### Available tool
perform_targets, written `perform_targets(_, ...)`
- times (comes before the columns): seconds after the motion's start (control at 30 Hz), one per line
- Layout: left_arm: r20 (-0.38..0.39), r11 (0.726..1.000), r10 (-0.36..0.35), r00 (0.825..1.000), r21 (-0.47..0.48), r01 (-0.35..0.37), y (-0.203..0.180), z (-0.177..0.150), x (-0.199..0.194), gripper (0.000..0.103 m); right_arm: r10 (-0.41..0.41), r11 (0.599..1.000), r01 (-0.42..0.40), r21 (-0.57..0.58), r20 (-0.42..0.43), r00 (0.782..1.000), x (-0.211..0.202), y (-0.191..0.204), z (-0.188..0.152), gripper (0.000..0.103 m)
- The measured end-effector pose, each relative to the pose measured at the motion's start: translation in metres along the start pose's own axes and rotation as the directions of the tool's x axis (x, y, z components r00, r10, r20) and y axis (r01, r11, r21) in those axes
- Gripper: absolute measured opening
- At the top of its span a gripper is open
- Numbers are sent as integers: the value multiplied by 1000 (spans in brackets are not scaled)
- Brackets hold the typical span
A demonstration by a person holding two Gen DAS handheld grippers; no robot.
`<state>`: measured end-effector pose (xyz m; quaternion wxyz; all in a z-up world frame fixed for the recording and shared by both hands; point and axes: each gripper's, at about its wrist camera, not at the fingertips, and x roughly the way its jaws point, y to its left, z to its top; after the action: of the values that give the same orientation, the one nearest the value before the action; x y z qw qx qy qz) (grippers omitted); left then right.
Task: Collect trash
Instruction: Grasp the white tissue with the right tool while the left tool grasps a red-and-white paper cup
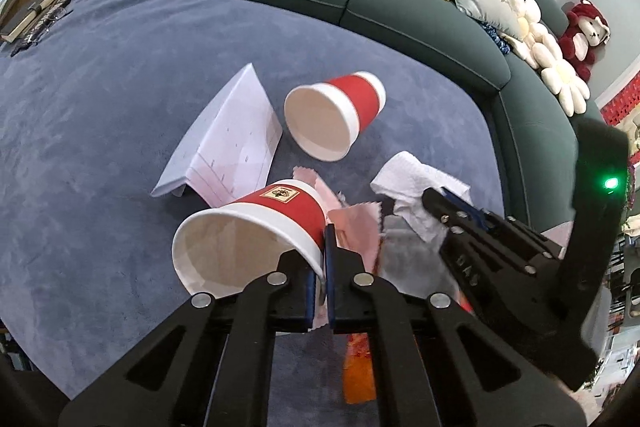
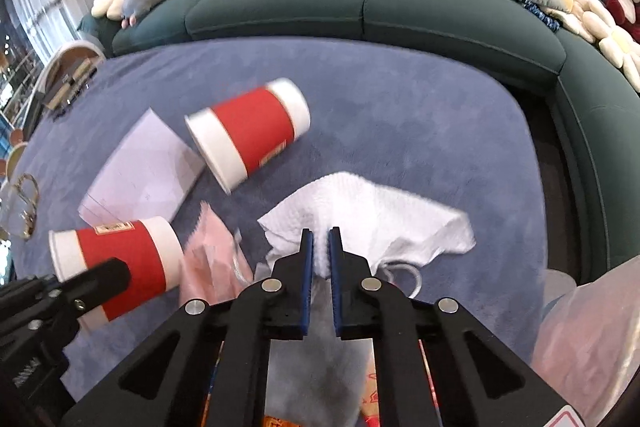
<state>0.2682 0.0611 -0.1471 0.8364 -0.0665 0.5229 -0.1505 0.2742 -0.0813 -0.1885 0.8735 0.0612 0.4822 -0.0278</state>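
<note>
Left tool (image 1: 320,267) pinched closed; right tool (image 2: 321,259) apparently nearly closed too.

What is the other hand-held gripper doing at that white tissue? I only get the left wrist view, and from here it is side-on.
Observer: In the right wrist view, the right hand-held gripper has its fingers nearly shut, with the white tissue pinched between them.
Visitor: So it matches my left hand-held gripper, which is clamped on the red cup. Is there anywhere to put the trash?
Observer: What looks like a translucent plastic bag shows at the lower right of the right wrist view. I cannot tell whether it is open.
</note>
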Motion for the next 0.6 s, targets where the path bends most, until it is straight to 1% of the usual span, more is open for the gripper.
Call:
perform_targets(0.17,50,1000,-8,999,9,8,-7,4,-25,3,14,1000,-15,7,75,997,-36,-5,17,8)
perform_targets(0.27,82,1000,-11,997,20,9,-15,7,-40,3,25,1000,-27,13,126,992,-63,-8,24,8)
perform_targets(0.43,135,998,-28,991,51,21,-33,11,-69,3,33,999,-37,13,212,977,-112,-12,33,8)
perform_targets(0.6,188,994,-64,980,102,46,-66,14,-102,3,23,999,-32,28,295,955,-163,-26,36,8)
